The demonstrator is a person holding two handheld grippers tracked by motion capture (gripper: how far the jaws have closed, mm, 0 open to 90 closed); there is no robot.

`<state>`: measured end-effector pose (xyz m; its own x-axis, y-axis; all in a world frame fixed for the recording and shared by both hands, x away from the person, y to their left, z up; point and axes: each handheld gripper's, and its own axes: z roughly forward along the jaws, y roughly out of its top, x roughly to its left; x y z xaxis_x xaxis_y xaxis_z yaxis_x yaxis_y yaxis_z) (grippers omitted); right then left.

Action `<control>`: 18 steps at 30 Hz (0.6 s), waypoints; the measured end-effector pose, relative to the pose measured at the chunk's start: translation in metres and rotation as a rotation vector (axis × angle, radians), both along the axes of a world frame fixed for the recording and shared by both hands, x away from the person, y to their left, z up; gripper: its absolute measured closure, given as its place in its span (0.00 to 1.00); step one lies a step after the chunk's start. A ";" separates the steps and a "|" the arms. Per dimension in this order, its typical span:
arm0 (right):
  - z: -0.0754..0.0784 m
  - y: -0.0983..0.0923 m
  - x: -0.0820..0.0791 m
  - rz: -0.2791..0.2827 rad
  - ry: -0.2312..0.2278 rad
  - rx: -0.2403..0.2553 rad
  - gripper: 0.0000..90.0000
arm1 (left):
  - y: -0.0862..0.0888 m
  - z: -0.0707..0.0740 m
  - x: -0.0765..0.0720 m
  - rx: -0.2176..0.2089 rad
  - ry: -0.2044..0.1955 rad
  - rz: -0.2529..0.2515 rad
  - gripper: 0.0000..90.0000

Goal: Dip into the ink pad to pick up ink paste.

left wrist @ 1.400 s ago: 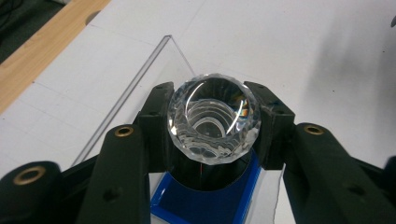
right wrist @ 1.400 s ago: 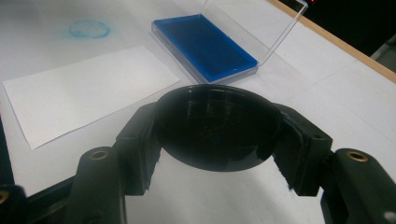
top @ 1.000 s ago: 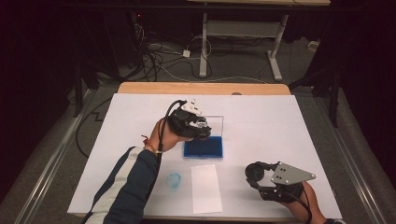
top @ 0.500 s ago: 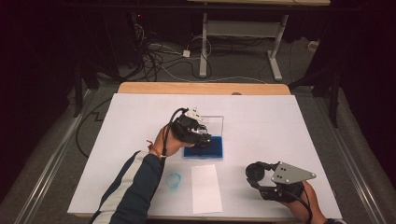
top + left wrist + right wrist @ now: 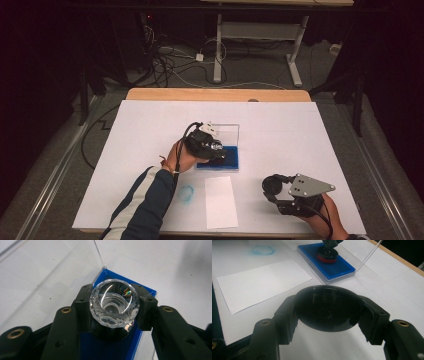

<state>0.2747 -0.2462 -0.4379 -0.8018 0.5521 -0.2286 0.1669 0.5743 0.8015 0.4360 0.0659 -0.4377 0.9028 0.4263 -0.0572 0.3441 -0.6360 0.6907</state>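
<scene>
You worked at a wooden table (image 5: 150,93) covered with a white sheet (image 5: 280,125), in a dim room. Beyond it, cables (image 5: 170,60) lay tangled on the grey floor (image 5: 260,75), and a white desk frame (image 5: 255,35) stood against the dark.

The white worktop (image 5: 280,130) is brightly lit against dark surroundings; the near jaws look soft, and shadows are faint.
</scene>
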 end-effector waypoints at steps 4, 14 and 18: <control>-0.001 0.000 0.000 0.001 0.000 -0.006 0.42 | -0.003 -0.001 -0.002 0.014 -0.021 -0.004 0.60; -0.001 0.002 -0.001 -0.003 0.001 -0.012 0.42 | 0.000 -0.004 -0.001 -0.022 0.006 0.010 0.60; -0.001 0.003 -0.001 -0.006 0.003 -0.017 0.42 | -0.001 -0.003 -0.002 -0.011 0.003 0.011 0.60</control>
